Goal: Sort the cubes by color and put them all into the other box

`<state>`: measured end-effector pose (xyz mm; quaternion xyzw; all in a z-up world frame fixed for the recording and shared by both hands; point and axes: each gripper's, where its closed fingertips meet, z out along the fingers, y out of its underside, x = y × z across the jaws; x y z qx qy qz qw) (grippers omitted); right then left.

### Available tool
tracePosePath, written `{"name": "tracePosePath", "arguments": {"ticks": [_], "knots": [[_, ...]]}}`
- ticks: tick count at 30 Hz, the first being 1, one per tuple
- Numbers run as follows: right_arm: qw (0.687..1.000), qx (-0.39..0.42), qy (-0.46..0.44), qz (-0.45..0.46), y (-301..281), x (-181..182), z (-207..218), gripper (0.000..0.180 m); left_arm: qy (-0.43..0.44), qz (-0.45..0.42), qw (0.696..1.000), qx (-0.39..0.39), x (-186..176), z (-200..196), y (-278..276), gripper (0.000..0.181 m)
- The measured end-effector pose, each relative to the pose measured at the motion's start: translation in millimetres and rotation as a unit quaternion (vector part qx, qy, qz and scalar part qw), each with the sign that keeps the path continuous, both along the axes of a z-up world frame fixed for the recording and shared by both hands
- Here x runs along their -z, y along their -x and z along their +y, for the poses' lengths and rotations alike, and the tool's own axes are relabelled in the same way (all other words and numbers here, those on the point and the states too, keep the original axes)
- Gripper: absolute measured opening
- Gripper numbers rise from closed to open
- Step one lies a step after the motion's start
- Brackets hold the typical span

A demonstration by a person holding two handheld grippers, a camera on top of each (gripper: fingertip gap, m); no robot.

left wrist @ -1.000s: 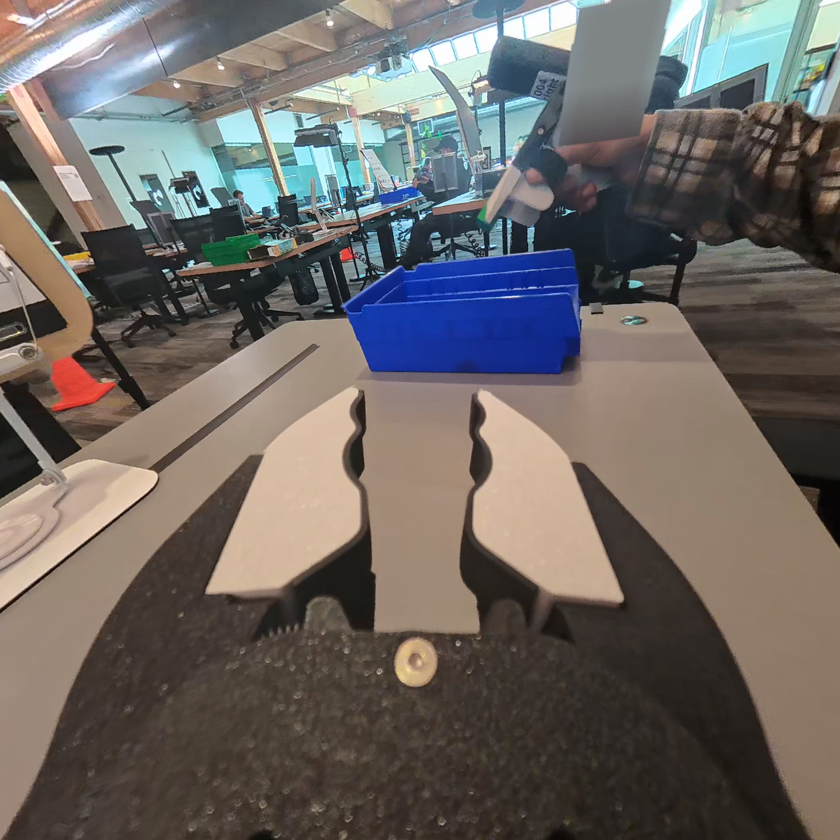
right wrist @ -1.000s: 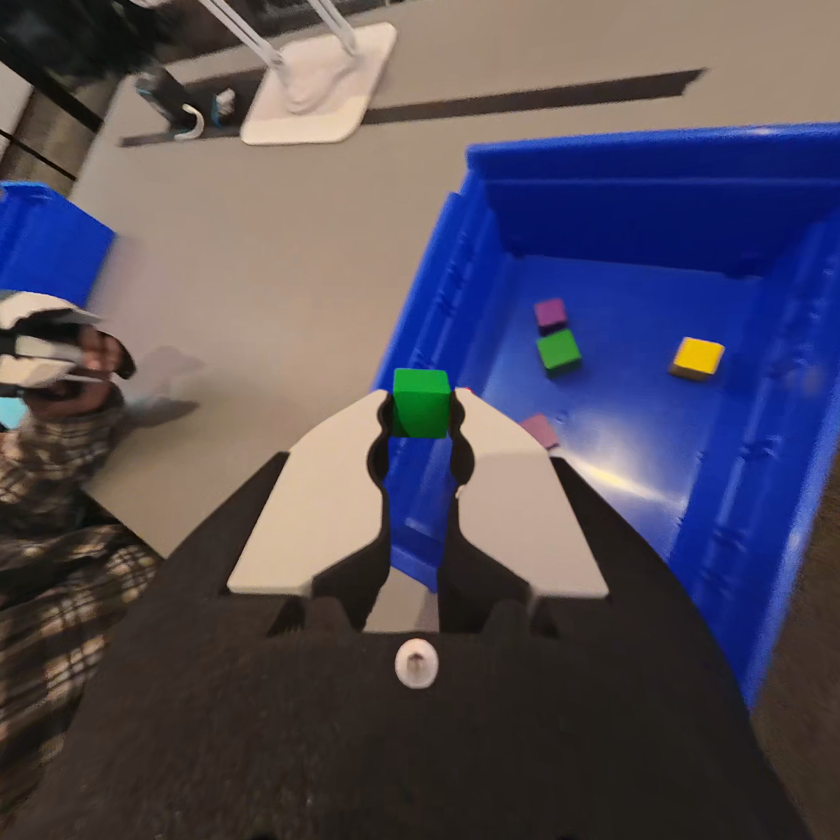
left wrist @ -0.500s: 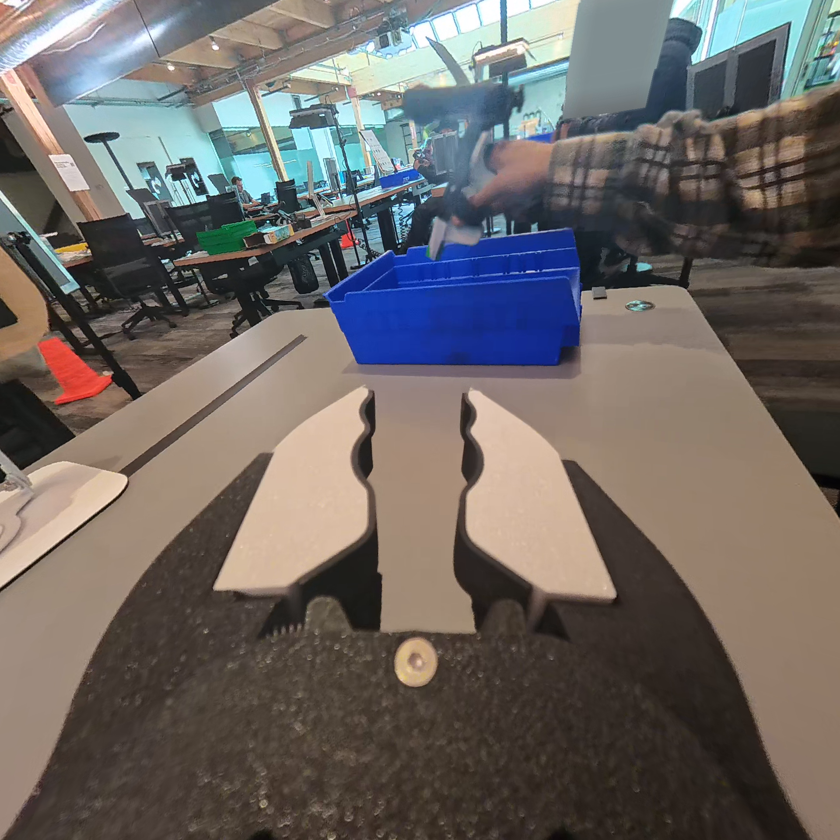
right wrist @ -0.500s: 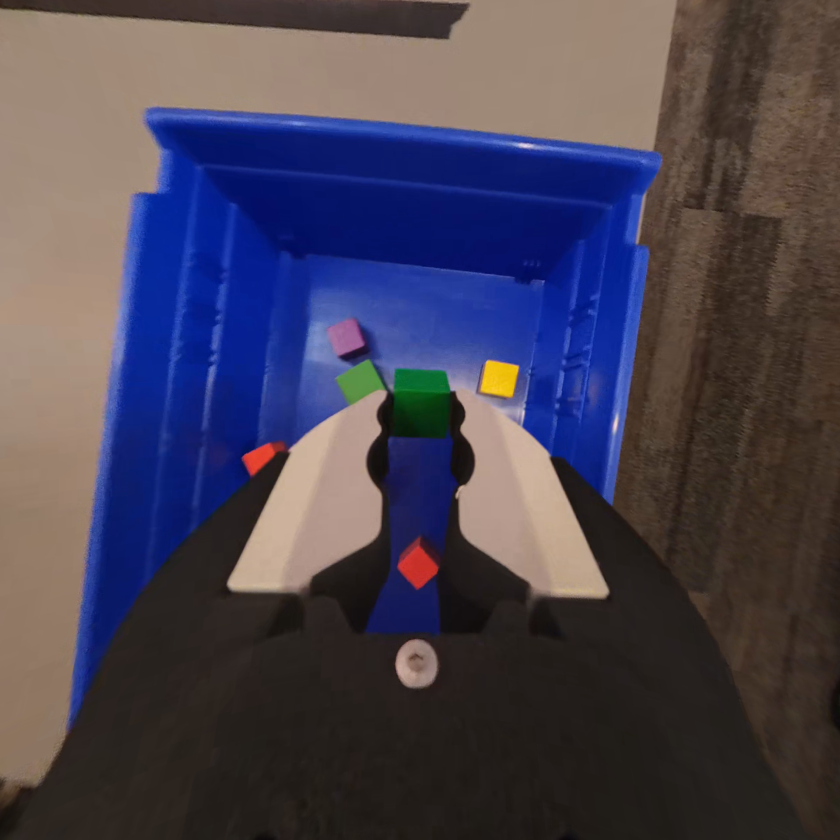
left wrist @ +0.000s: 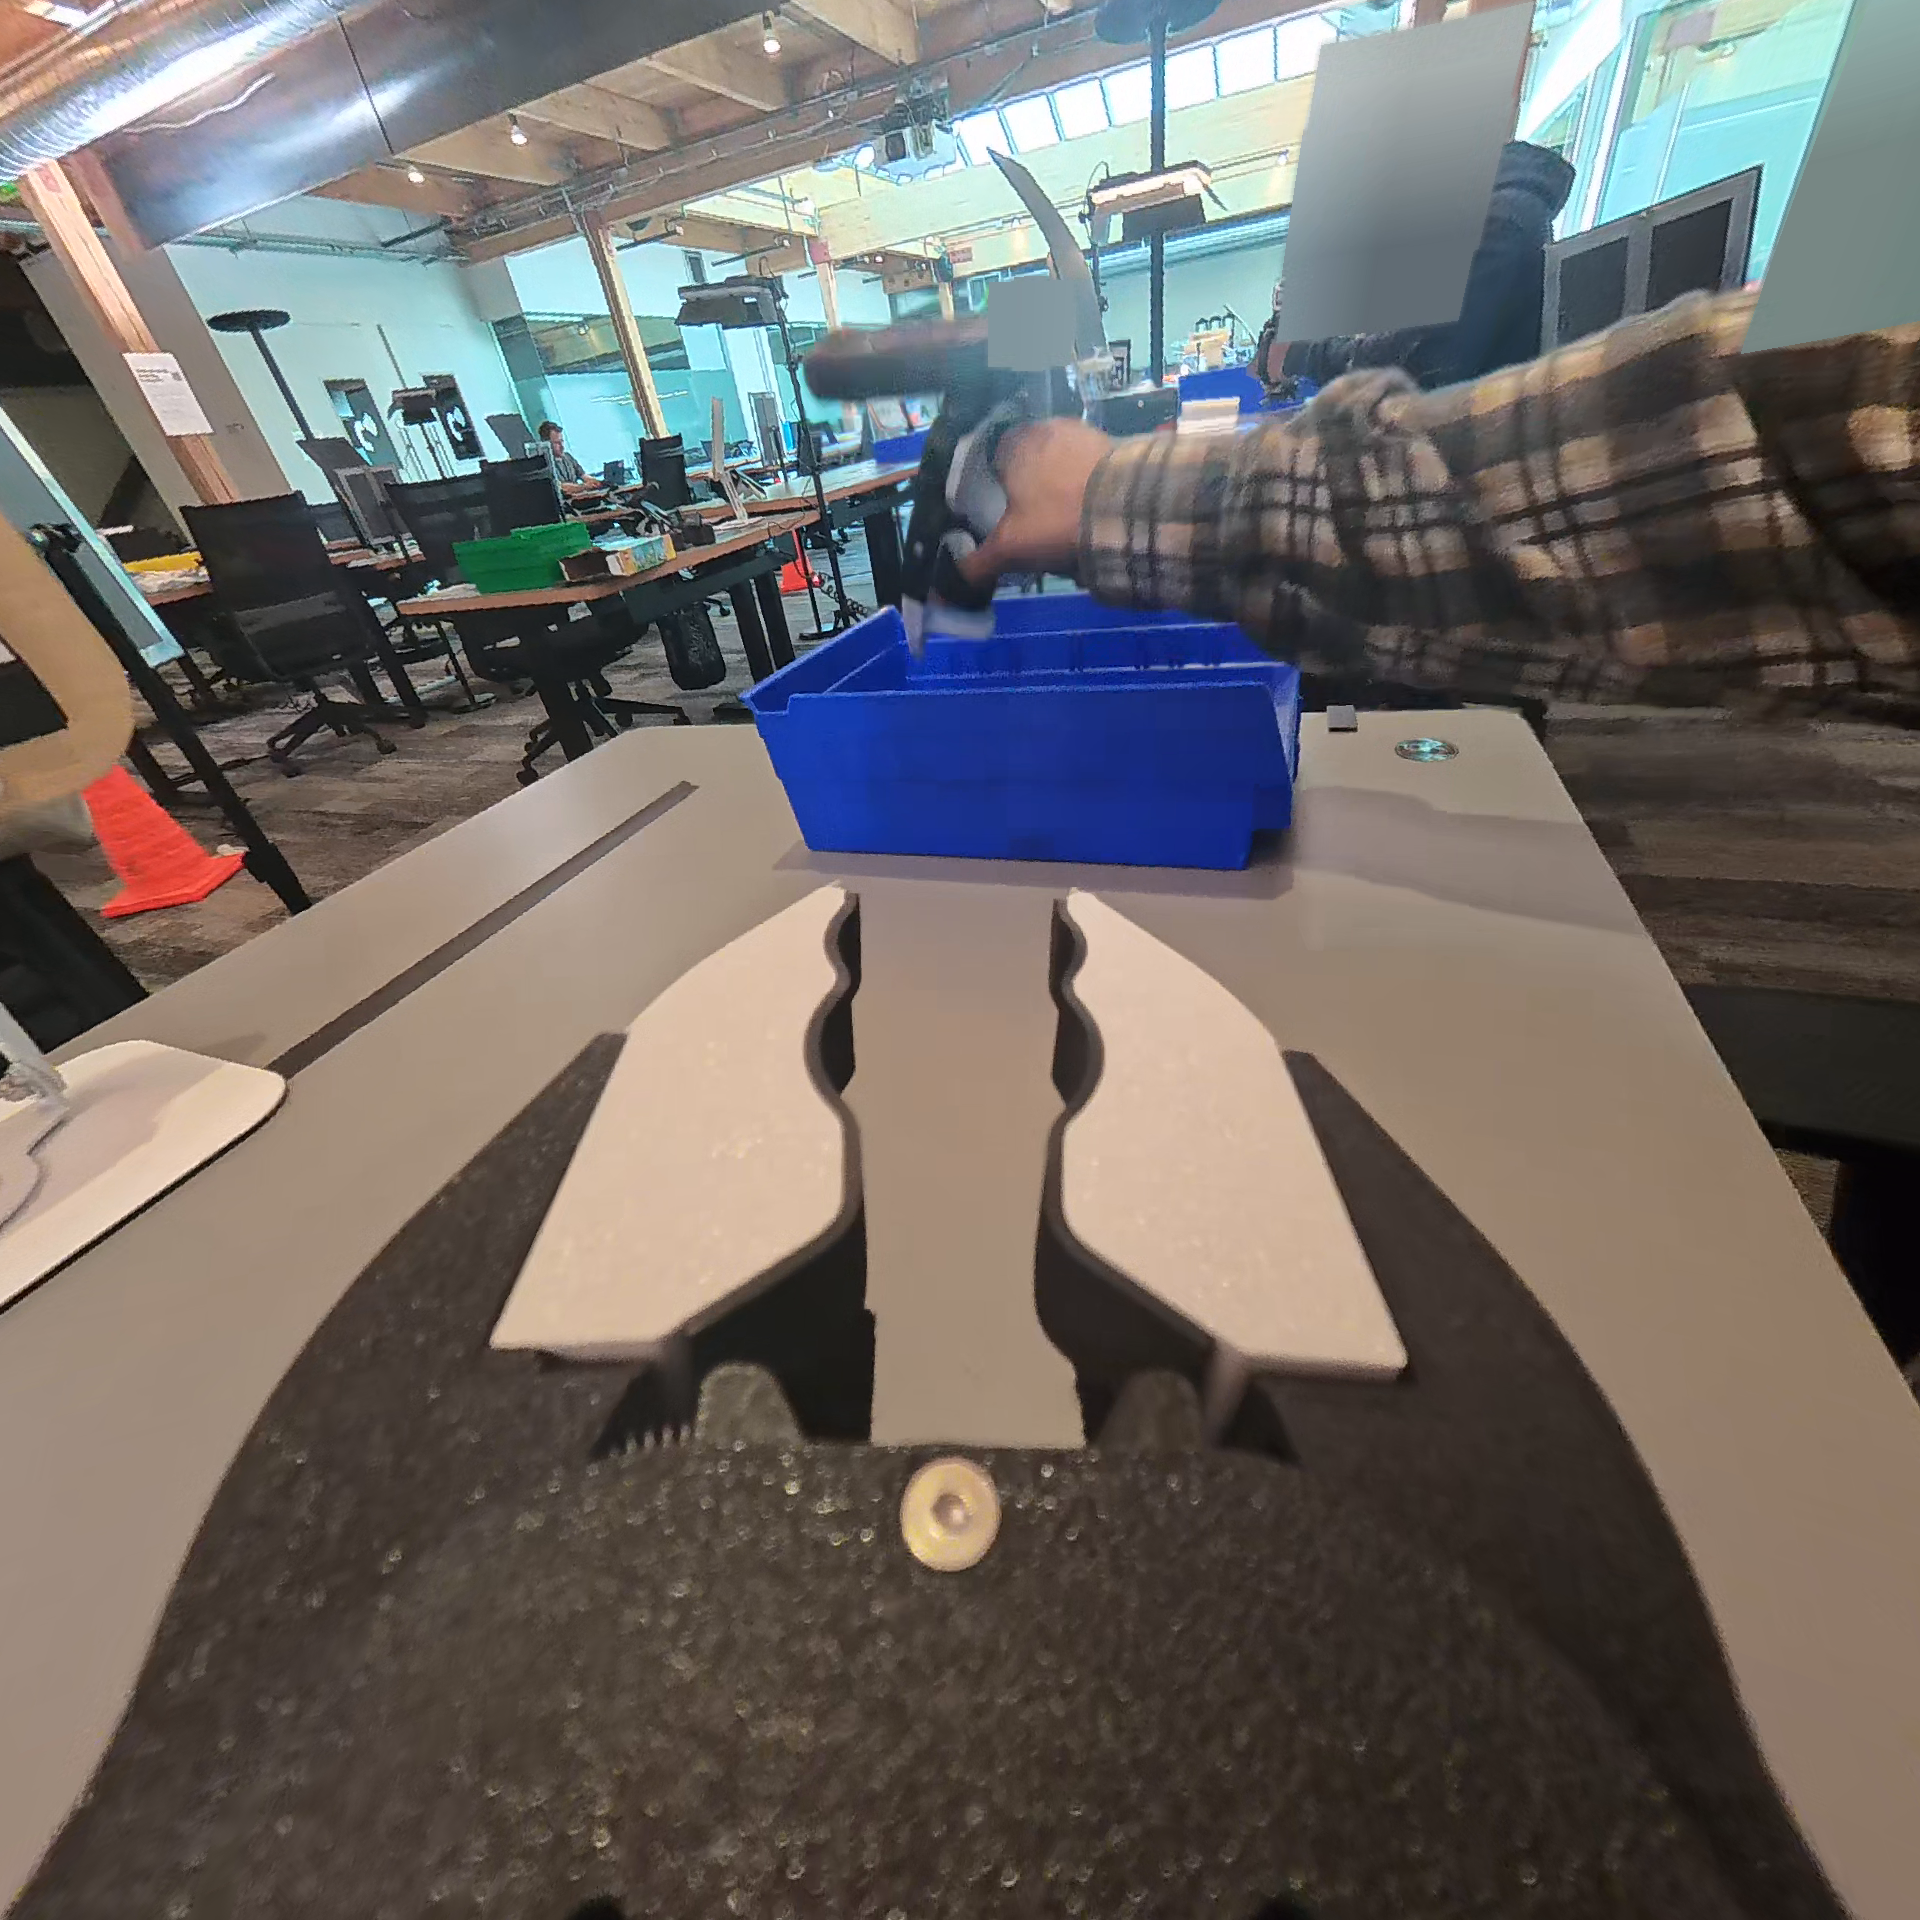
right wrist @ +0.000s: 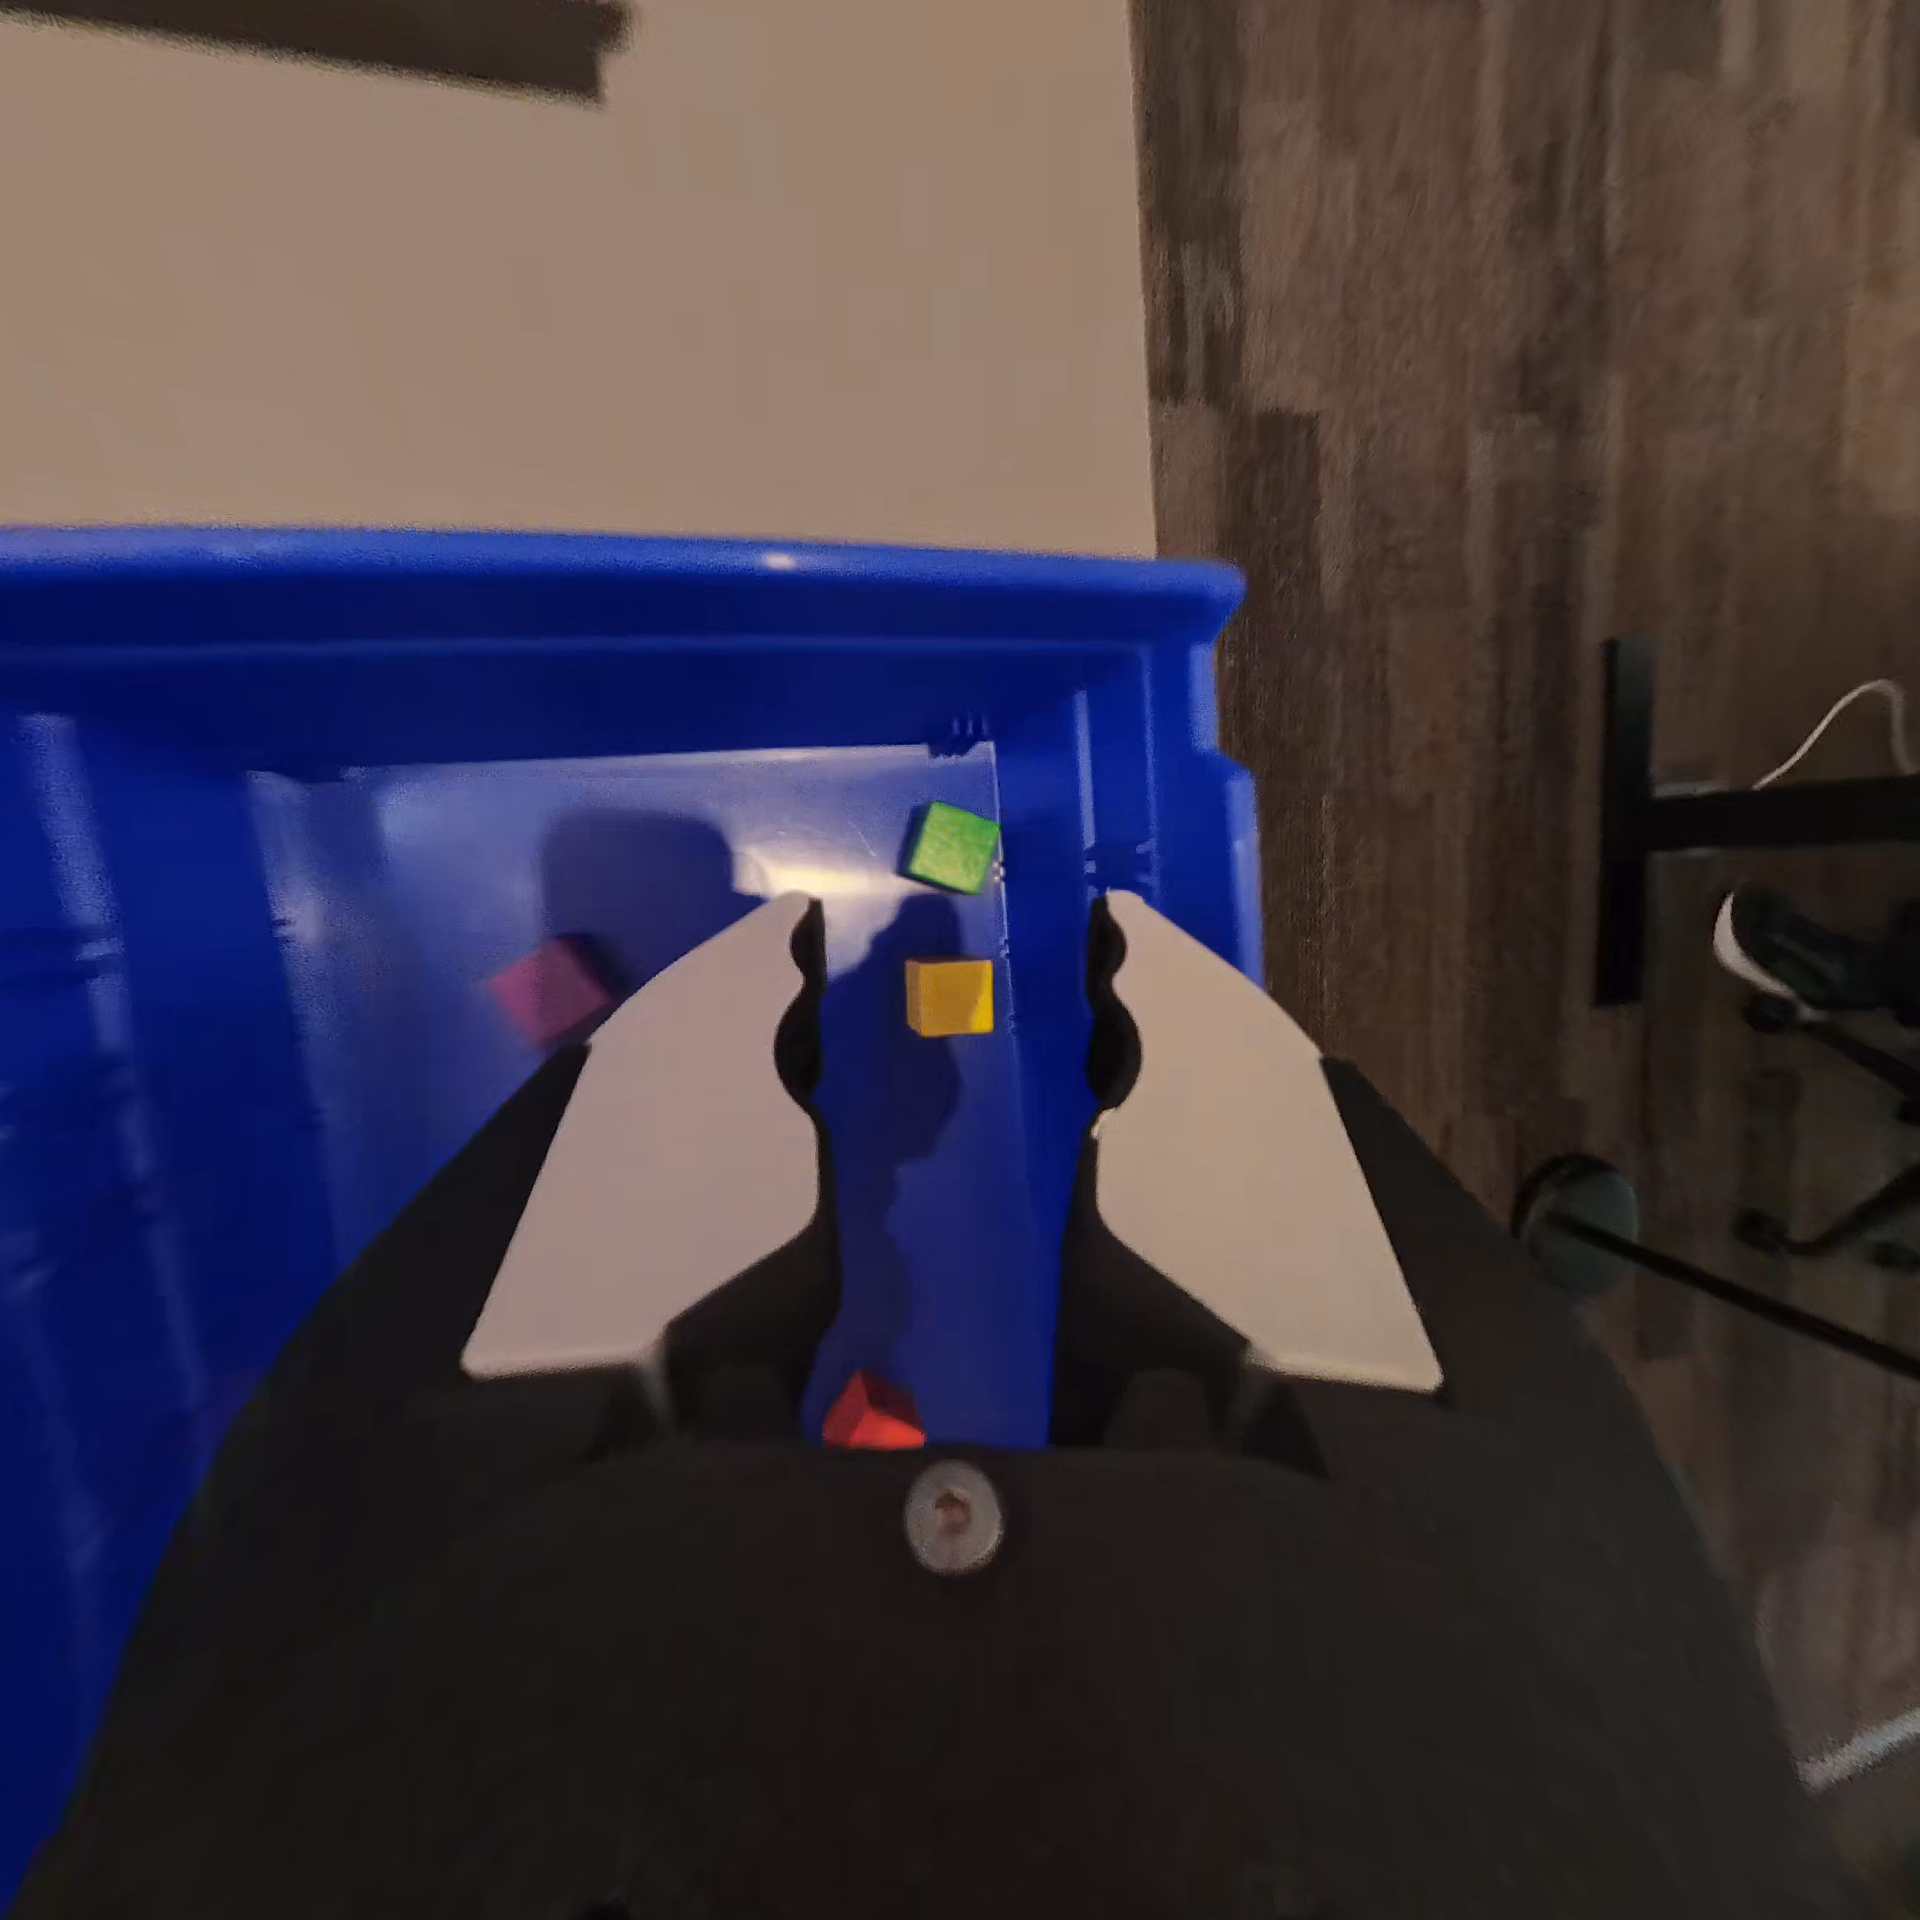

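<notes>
The box is a strong, glossy blue, and inside it lie a bright green cube, a yellow cube, a purple cube and a red cube. Both the right gripper and the left gripper have pale grey-white fingers on speckled black bodies. The table is plain grey with a dark stripe, the sleeve is a tan, cream and black plaid, and an orange cone stands on the mottled brown-grey floor
</notes>
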<state>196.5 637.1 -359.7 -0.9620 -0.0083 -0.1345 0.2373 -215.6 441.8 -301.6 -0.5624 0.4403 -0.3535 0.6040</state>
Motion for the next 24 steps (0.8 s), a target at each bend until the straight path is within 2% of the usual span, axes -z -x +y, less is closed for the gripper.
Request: {"name": "tracePosePath", "arguments": {"ticks": [5,8,10,13,17,21,24], "knots": [[0.985,-0.089,-0.143,0.043,56,-129,-18,0.047,0.013,-0.006,1.0,-0.002,-4,-1,4,0.036],[0.948,-0.174,-0.233,0.128,122,-189,-47,0.046,0.015,-0.001,1.0,-0.006,-6,-5,9,0.037],[0.911,-0.235,-0.284,0.185,172,-209,-70,0.046,0.012,-0.002,1.0,-0.017,-11,-6,18,0.038],[0.854,-0.322,-0.322,0.253,244,-199,-104,0.05,0.006,0.002,0.999,-0.044,-25,-6,44,0.04],[0.8,-0.393,-0.311,0.331,314,-147,-128,0.057,0.006,0.036,0.994,-0.102,-45,-4,111,0.046],[0.742,-0.419,-0.317,0.416,356,-106,-126,0.06,-0.004,0.103,0.973,-0.206,-71,2,220,0.048],[0.703,-0.43,-0.309,0.475,383,-87,-126,0.063,0.034,0.197,0.931,-0.304,-73,8,329,0.05]]}}
